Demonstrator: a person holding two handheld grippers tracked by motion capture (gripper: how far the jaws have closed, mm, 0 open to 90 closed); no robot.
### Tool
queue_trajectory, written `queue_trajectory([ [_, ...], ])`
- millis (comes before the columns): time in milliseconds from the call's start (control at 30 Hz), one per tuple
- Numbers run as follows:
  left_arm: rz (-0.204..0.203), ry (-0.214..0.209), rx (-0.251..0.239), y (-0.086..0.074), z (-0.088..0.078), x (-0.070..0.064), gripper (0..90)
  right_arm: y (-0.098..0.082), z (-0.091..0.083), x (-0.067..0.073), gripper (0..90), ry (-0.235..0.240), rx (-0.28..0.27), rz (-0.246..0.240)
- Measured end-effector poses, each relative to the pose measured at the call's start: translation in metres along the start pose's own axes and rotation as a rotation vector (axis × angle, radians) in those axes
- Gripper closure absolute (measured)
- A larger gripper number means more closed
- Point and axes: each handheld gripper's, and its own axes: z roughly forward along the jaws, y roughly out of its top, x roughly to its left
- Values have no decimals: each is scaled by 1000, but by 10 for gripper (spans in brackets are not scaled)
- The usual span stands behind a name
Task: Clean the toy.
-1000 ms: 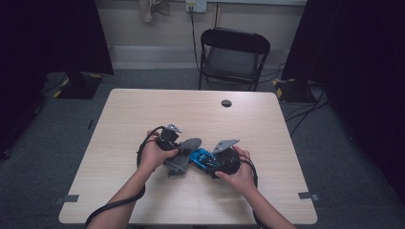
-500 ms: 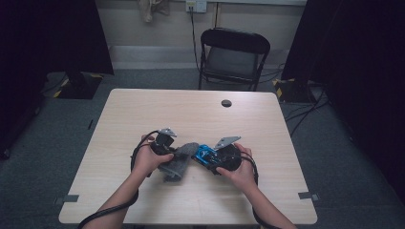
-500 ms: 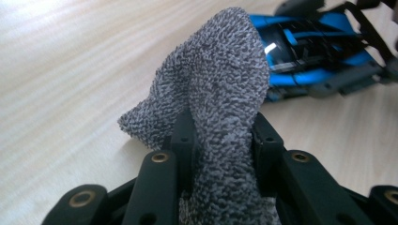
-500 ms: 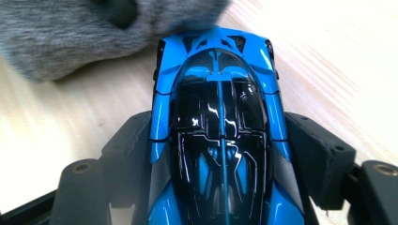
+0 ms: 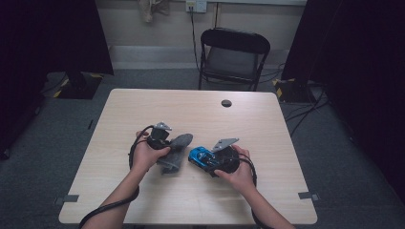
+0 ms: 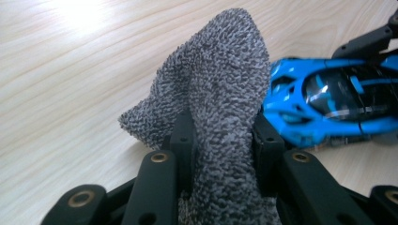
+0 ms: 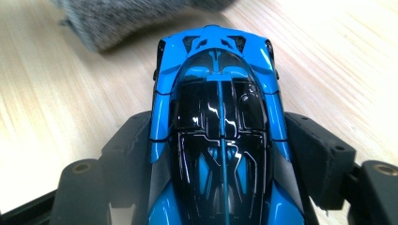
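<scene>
A grey cloth (image 5: 175, 152) is being clamped by the left gripper (image 5: 165, 143), whose jaws are being pressed in tight against the nubbly fabric on both sides, as is seen in the left gripper view (image 6: 220, 117). The free end of the cloth is being let hang past the jaws, and the bare tabletop (image 6: 70, 70) lies beyond it. From above, the cloth is being held low over the tabletop (image 5: 191, 114) at about 7 o'clock from its middle, in the near half.

A blue toy car (image 5: 203, 156) with a black roof is being gripped by the right gripper (image 5: 215, 160), the jaws being kept fairly wide apart against the two flanks of the body. In the right gripper view the car (image 7: 218, 131) is being pointed away along the jaws, and a corner of the cloth (image 7: 136, 18) is being shown at 11 o'clock from its nose. Car and cloth are being kept just beside each other; whether they are touching cannot be told.

In the high view the car is being held at about 3 o'clock from the cloth. A small dark round hole (image 5: 226, 103) is being shown in the far part of the tabletop, at about 1 o'clock from the car, well apart from both. A black folding chair (image 5: 233, 56) is being left standing beyond the far edge.
</scene>
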Motion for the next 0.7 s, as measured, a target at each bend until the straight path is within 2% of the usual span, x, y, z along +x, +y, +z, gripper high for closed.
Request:
queue_trajectory([
  [133,15,-38,16,4,11,-8,683,2,1,4,281,8,-7,-7],
  [200,29,-38,25,4,14,-10,683,3,1,4,281,0,0,-14],
  [333,22,-56,26,3,13,-10,683,1,1,0,281,-2,1,-1],
  [700,50,-101,48,-12,6,-21,683,0,6,-7,281,-15,17,14],
])
